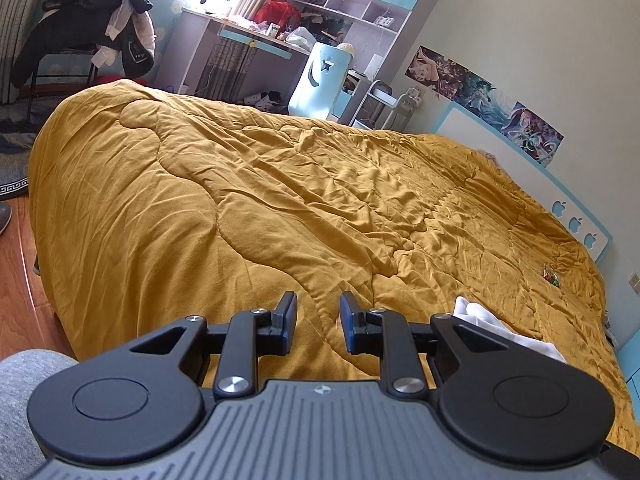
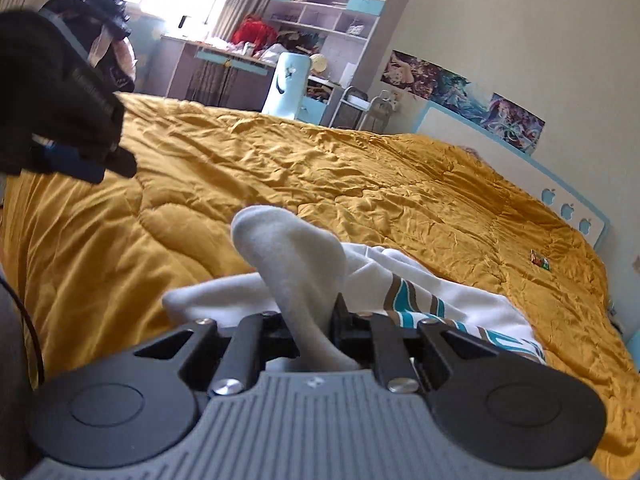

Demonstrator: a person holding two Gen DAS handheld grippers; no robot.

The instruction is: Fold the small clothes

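In the right wrist view my right gripper is shut on a white sock, whose rounded end sticks up and forward between the fingers. Under it lies a white garment with teal and brown stripes on the mustard quilt. My left gripper stands open above the quilt with nothing between its blue pads. The white clothes lie just to its right, partly hidden behind its arm. The left gripper also shows as a dark blurred shape at the upper left of the right wrist view.
A small colourful wrapper lies on the quilt near the blue-and-white headboard. Beyond the bed stand a light-blue chair, a cluttered desk with shelves and a chair piled with dark clothes. Wooden floor runs along the left.
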